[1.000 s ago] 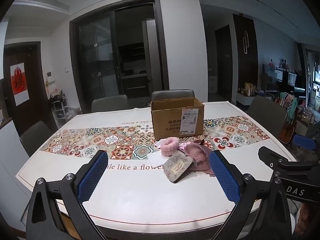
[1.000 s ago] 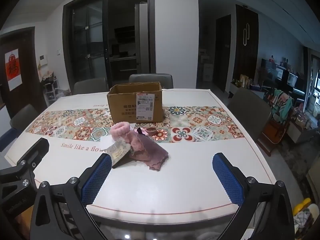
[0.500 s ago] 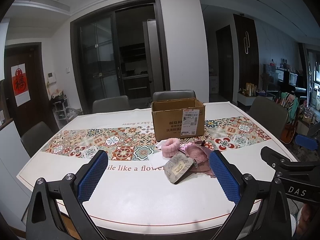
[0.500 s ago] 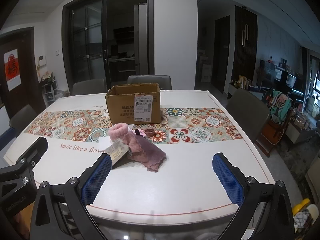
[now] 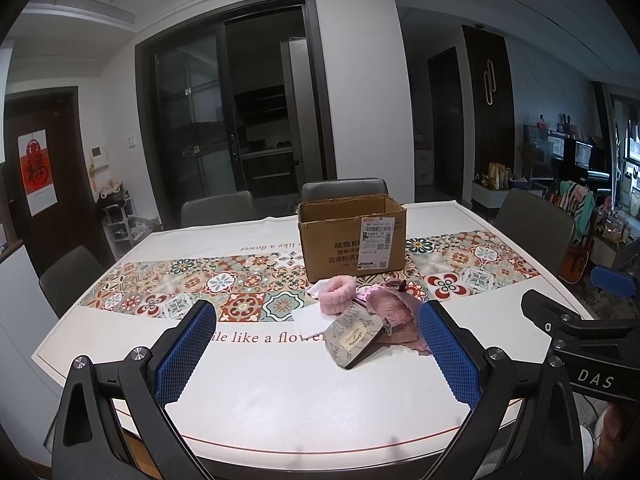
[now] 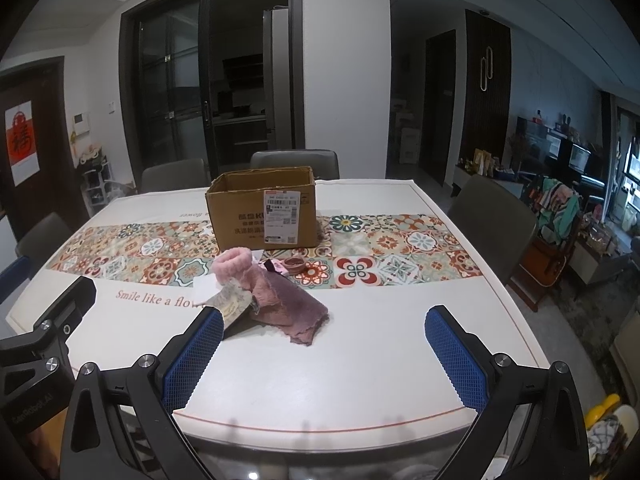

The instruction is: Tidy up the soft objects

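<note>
Two wrist fisheye cameras, side by side at the near edge of the table [image 5: 120, 344], face twelve o'clock, sharing the cardboard box [image 5: 352, 236] [image 6: 262, 216] and soft pile [image 6: 276, 296] ahead.

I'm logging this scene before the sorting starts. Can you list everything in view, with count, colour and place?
open cardboard box: 1, brown with a white label, on the patterned runner at mid-table
fluffy pink band: 1, pink, just in front of the box
knitted mauve cloth: 1, pink-mauve, crumpled in the pile
floral fabric pouch: 1, grey-beige, at the near edge of the pile
white paper slip: 1, white, flat beside the band
small round dish: 1, reddish-brown, behind the cloth
white table: 1, white with tiled runner
grey chairs: several, around the table
left claw: 1, black with blue pads, open
right claw: 1, same, open
</note>
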The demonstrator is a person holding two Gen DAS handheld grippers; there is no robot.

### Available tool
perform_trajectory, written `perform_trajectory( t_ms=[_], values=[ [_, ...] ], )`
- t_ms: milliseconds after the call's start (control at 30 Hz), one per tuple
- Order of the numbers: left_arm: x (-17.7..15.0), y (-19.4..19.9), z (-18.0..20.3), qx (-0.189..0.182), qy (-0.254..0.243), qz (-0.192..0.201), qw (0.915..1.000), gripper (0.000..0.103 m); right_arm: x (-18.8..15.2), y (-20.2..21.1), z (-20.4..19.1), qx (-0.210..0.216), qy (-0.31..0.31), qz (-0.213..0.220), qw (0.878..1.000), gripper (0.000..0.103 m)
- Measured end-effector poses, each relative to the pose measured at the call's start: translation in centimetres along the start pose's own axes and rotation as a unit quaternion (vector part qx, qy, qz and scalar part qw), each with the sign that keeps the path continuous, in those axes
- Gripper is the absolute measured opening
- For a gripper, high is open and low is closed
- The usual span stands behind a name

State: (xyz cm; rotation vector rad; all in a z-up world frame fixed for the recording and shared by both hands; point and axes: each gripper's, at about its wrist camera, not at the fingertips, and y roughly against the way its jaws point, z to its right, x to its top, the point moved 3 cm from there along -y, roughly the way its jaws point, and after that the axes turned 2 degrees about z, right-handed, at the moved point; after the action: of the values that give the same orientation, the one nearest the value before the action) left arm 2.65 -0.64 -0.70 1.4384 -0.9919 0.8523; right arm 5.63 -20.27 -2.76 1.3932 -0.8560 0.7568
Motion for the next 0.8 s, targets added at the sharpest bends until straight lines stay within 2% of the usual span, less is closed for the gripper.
perform_trajectory(
  t_ms=[800],
  values=[
    [-0.12, -0.52, 0.38, -0.001, -0.002, -0.001, 1.0, 0.103, -0.1, -0.26, 0.21, 0.003, -0.001, -0.002, 1.0, 0.102]
  ],
)
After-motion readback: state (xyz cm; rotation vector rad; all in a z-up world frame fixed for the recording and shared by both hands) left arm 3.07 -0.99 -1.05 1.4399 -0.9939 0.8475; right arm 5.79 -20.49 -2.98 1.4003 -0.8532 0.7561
